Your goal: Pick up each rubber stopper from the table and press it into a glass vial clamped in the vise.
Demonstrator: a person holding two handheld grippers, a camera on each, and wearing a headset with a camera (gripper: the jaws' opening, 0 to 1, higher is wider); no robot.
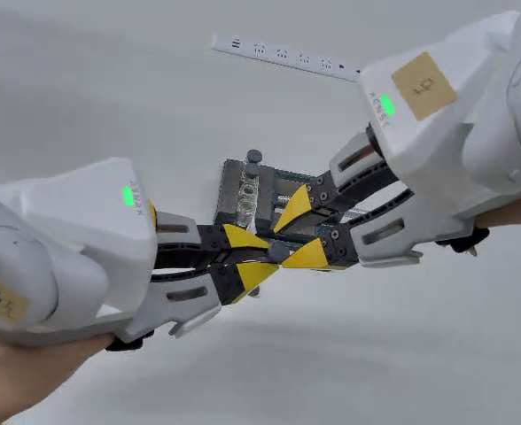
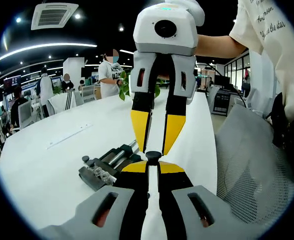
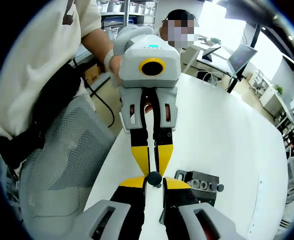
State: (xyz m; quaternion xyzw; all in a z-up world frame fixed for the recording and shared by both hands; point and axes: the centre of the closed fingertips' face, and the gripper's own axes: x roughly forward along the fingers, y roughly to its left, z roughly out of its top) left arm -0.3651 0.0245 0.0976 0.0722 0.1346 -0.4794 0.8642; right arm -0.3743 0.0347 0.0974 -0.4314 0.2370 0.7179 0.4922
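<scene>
Head view, rubber stopper [image 1: 280,252] at left gripper [image 1: 272,255] tips

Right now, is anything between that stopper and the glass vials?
Nothing visible. The stopper sits where the left hand-held gripper and right hand-held gripper meet; only open space lies toward the vials in the vise.

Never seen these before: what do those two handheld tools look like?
Both the left gripper and right gripper have bulky white shells, green lights, tan handwritten stickers, black jaws with yellow tips. The person wears a pale printed T-shirt.
</scene>
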